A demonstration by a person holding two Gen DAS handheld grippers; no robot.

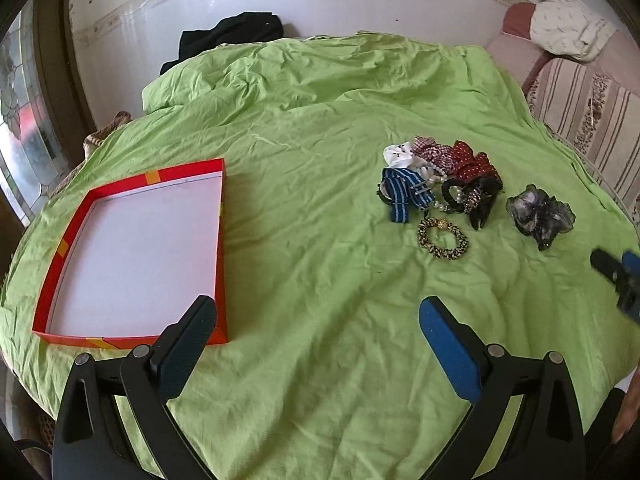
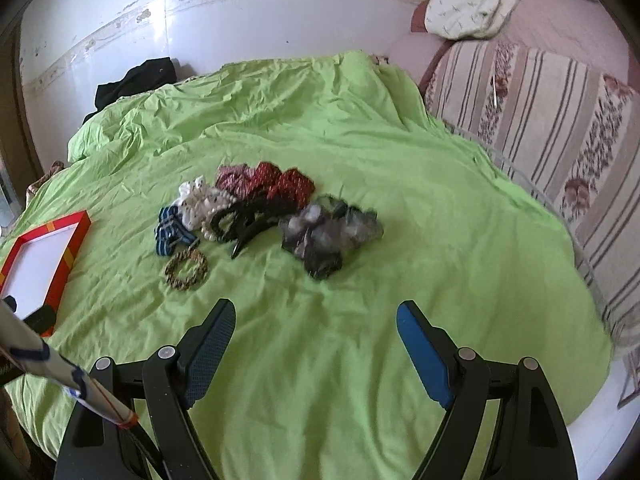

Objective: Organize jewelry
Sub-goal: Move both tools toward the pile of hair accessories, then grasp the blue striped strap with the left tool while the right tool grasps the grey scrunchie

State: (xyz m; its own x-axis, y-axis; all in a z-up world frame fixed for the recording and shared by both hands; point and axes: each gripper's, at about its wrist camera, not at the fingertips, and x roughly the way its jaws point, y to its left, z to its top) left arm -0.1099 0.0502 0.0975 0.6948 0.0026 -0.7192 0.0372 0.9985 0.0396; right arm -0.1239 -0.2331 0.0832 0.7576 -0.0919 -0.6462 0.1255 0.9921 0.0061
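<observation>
A pile of hair accessories lies on the green sheet: a red dotted scrunchie (image 1: 468, 158) (image 2: 286, 184), a blue striped bow (image 1: 404, 194) (image 2: 170, 232), a black claw clip (image 1: 478, 200) (image 2: 248, 224), a leopard-print hair tie (image 1: 442, 238) (image 2: 186, 270) and a grey sheer scrunchie (image 1: 540, 214) (image 2: 324, 236) set apart on the right. A shallow red box lid (image 1: 218, 240) (image 2: 66, 258) with a white inside lies empty to the left. My left gripper (image 1: 318, 320) hovers open near the lid's front corner. My right gripper (image 2: 316, 324) is open, short of the pile.
The green sheet (image 1: 320, 120) covers a round bed. A striped floral sofa (image 2: 540, 120) with a white cloth (image 2: 468, 4) stands on the right, a black garment (image 1: 228, 38) at the far edge by the white wall. The right gripper's tip (image 1: 618, 276) shows at the left wrist view's edge.
</observation>
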